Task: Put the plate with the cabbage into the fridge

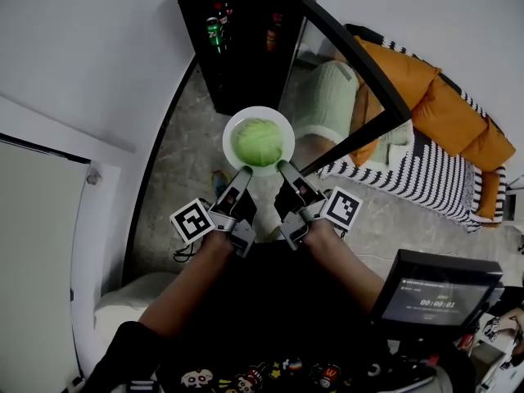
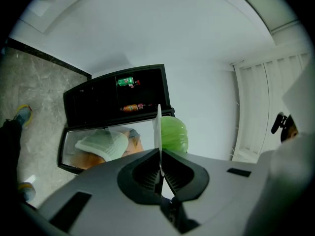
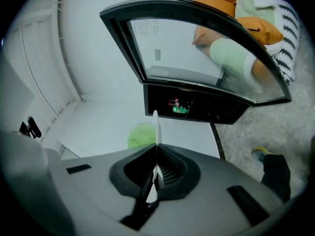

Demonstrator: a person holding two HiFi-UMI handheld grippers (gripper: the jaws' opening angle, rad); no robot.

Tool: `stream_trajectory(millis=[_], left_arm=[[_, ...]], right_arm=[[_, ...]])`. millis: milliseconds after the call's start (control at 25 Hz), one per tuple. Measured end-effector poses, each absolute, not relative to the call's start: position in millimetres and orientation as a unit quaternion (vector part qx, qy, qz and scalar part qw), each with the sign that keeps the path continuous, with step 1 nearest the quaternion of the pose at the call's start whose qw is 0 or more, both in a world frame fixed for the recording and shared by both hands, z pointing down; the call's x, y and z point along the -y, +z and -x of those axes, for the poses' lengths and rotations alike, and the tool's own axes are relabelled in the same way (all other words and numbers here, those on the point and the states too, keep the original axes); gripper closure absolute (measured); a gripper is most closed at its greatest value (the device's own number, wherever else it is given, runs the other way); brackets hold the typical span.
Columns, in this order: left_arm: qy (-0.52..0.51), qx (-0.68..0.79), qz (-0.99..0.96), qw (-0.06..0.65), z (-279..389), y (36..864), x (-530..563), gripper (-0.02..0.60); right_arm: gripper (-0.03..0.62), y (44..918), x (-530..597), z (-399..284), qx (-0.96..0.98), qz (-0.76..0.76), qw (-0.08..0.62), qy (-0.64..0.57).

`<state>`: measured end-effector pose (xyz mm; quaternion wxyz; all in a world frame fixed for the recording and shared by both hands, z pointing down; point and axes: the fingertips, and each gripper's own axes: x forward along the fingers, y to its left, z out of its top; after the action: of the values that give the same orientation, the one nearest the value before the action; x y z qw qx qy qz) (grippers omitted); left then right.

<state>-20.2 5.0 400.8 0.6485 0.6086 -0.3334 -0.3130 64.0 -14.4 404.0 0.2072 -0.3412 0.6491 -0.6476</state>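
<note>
Left gripper [image 1: 244,173] and right gripper [image 1: 285,169] each clamp the near rim of the white plate [image 1: 232,133], side by side; cabbage [image 1: 259,142] sits centred on it; beyond, black fridge [image 1: 246,76] open, glass door [image 1: 352,64] swung right; green can [image 1: 214,33] inside.

centre of the frame: one white plate [image 1: 232,137] carrying one cabbage [image 1: 258,142], and two grippers, the left gripper [image 1: 243,173] and the right gripper [image 1: 284,168], each with one marker cube [image 1: 193,220] (so two cubes in all). at the top, one black fridge [image 1: 237,72] with one glass door [image 1: 360,68]; inside it one green can [image 1: 214,33] is plain, the other drinks too small to count. one screen [image 1: 434,295] at lower right.
</note>
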Motion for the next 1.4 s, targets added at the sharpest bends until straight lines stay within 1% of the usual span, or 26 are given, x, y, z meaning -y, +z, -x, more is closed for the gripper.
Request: stream_trajectory(millis=[200,480,1000,1400], left_arm=[[-0.306,0.334,-0.617,0.644,17.8,396.6,-2.8,0.568],[-0.306,0.337,-0.628,0.631,21.6,396.4,-4.5,0.568],[-0.283,0.332,-0.639,0.634,18.3,395.2,-1.6,0.568],[-0.274,0.340,-0.659,0.612,21.3,397.2,-0.1,0.568]], right_arm=[[0.582,404.5,14.1,-66.1,-0.643,0.336,0.220,-0.652],[0.582,403.4,13.4,-61.9,-0.650,0.329,0.218,-0.650],[0.582,403.3,14.1,-64.7,-0.647,0.327,0.235,-0.648],[0.582,407.2,15.2,-62.7,-0.648,0.317,0.241,-0.650]])
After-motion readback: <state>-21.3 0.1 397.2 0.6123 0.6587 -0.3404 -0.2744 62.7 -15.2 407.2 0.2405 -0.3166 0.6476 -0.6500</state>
